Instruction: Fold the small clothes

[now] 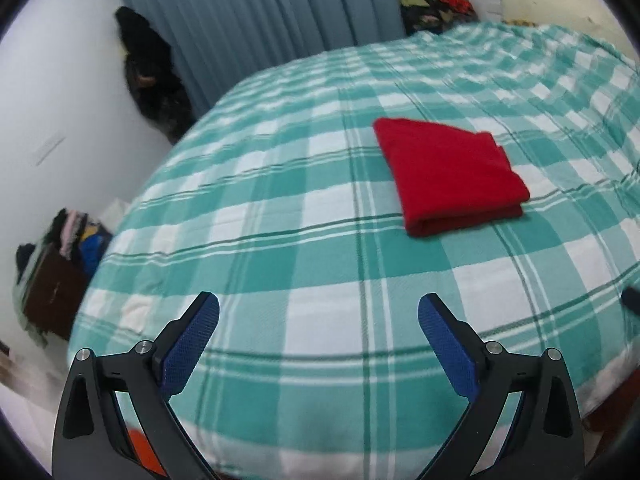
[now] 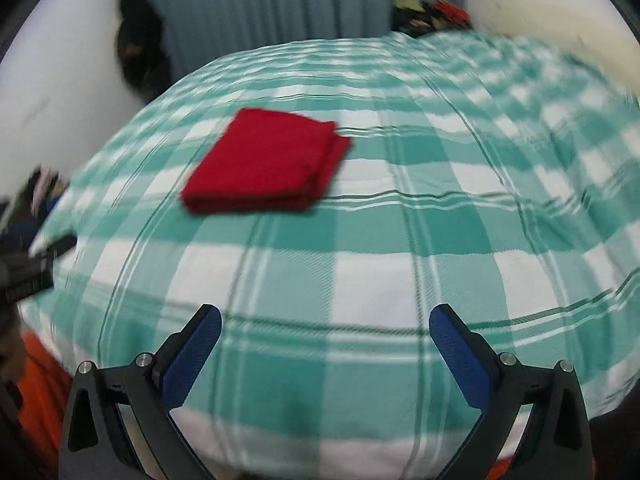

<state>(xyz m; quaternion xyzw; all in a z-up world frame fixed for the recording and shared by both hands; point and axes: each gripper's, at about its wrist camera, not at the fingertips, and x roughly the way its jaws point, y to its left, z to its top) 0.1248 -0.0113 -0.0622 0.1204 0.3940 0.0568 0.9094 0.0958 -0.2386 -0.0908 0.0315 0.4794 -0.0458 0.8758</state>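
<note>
A red cloth (image 1: 450, 174) lies folded into a thick rectangle on the green-and-white checked bed (image 1: 280, 240). In the left wrist view it is ahead and to the right. My left gripper (image 1: 319, 308) is open and empty, held above the near part of the bed, well short of the cloth. In the right wrist view the red cloth (image 2: 266, 162) is ahead and to the left on the bed (image 2: 380, 240). My right gripper (image 2: 325, 318) is open and empty, also short of the cloth. The left gripper shows at the left edge of the right wrist view (image 2: 36, 268).
Grey-blue curtains (image 1: 260, 20) hang behind the bed. A dark garment (image 1: 150, 72) hangs on the white wall at left. Piles of clothes sit at the far corner (image 1: 438, 10) and on a brown box at the left (image 1: 60, 264). Orange fabric (image 2: 40, 384) lies by the near left edge.
</note>
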